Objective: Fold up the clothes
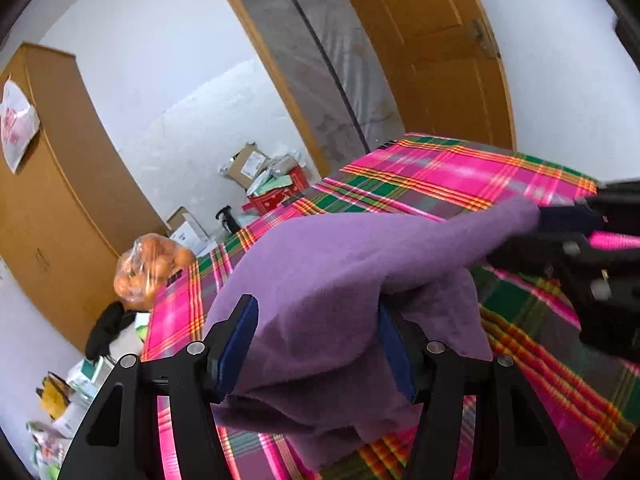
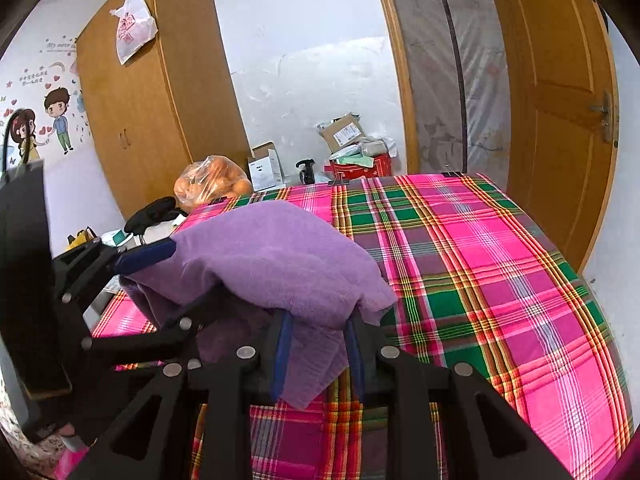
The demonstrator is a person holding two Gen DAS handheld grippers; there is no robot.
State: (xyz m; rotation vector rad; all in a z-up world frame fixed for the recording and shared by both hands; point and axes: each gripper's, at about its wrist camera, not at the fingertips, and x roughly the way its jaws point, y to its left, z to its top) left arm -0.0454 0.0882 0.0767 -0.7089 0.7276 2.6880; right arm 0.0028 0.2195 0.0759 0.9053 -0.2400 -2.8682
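A: Left wrist view. Your left gripper (image 1: 316,332) sits at 6 o'clock with its blue pads set fairly wide. The purple cloth (image 1: 344,276) is bunched between them and drapes over the right pad. The pictures do not show whether the pads press it.

B: Cloth position?

A: Centre of frame, lifted in a hump above the plaid bedspread (image 1: 460,172), with one end stretched toward 3 o'clock. There your right gripper (image 1: 560,222) has that tip between its fingers.

B: Surroundings?

A: A bag of oranges (image 1: 148,268) at 9 o'clock past the bed edge, a wooden wardrobe (image 1: 52,184) behind it, a wooden door (image 1: 440,52) at 1 o'clock.

B: Right wrist view.

A: Your right gripper (image 2: 318,354) at 6 o'clock is narrow, its pads clamped on a hanging fold of the purple cloth (image 2: 276,256). Your left gripper (image 2: 156,272) enters from 9 o'clock, one blue pad lying along the cloth's left edge. The cloth humps left of centre; bare plaid bedspread (image 2: 500,256) runs toward 3 o'clock.
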